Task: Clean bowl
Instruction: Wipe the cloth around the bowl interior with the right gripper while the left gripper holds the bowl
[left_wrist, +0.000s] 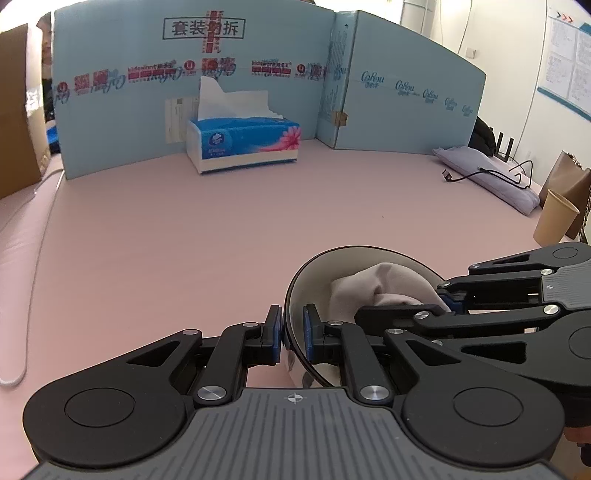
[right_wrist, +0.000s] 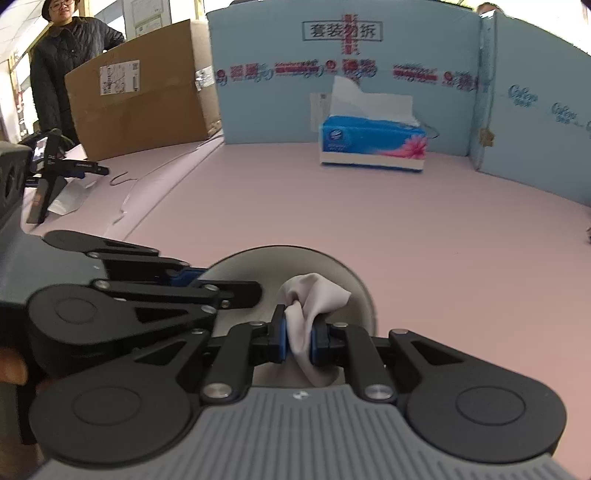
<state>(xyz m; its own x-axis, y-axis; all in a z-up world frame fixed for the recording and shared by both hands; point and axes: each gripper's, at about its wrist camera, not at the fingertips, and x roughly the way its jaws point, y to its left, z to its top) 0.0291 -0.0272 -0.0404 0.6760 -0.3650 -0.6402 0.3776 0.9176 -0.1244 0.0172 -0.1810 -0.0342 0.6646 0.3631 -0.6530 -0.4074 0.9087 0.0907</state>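
A dark bowl (left_wrist: 354, 258) with a pale inside is held tilted above the pink table. My left gripper (left_wrist: 293, 332) is shut on the bowl's near rim, one pad outside and one inside. My right gripper (right_wrist: 298, 338) is shut on a pale pink cloth (right_wrist: 314, 295) and holds it inside the bowl (right_wrist: 325, 266). In the left wrist view the cloth (left_wrist: 380, 284) shows bunched against the bowl's inner wall, with the right gripper's fingers coming in from the right. In the right wrist view the left gripper (right_wrist: 192, 277) grips the bowl's left rim.
A blue tissue box (left_wrist: 243, 142) stands at the back before a light blue cardboard screen (left_wrist: 184, 92). A paper cup (left_wrist: 556, 218), a folded grey cloth with a black cable (left_wrist: 487, 173) lie at the right. A brown carton (right_wrist: 140, 96) and a person (right_wrist: 66, 55) are at the left.
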